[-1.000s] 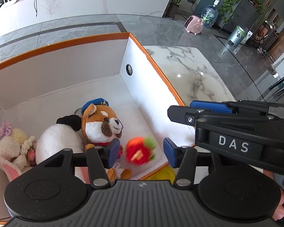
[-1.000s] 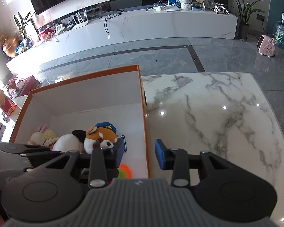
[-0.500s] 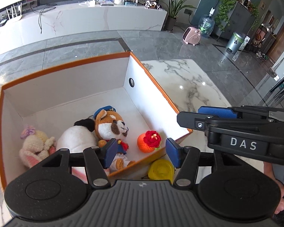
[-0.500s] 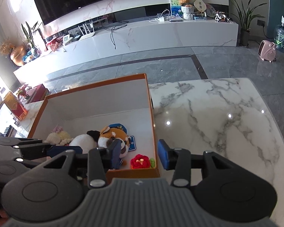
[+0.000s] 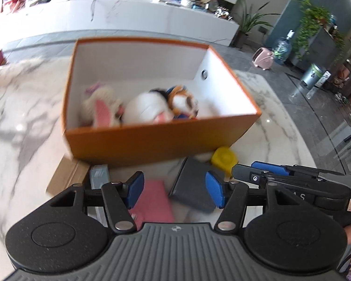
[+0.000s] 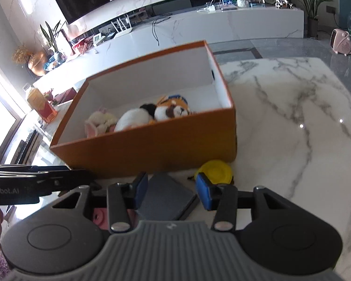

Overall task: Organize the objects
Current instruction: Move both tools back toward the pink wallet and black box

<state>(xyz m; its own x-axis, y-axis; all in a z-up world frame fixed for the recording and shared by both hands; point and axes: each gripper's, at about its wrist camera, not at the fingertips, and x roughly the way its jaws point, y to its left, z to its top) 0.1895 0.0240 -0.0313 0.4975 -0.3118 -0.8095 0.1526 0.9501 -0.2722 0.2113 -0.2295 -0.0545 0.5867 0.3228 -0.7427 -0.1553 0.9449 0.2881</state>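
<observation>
Both tongs spread and empty in front of the orange box

Beyond both tongs, the marble table [image 6: 292,117] carries the orange box [image 6: 152,149], and inside it lie a white plush [image 6: 133,119], a fox plush [image 6: 173,110] and a pink-eared bunny plush [image 6: 98,123]. Under the right gripper [image 6: 170,189], whose jaws have just been opening with nothing between them, rests a grey notebook [image 6: 166,196]; a yellow lid [image 6: 215,171] sits just beyond its right finger. The left gripper [image 5: 173,187], also just opening and empty, hangs above a pink pouch [image 5: 152,201].
</observation>
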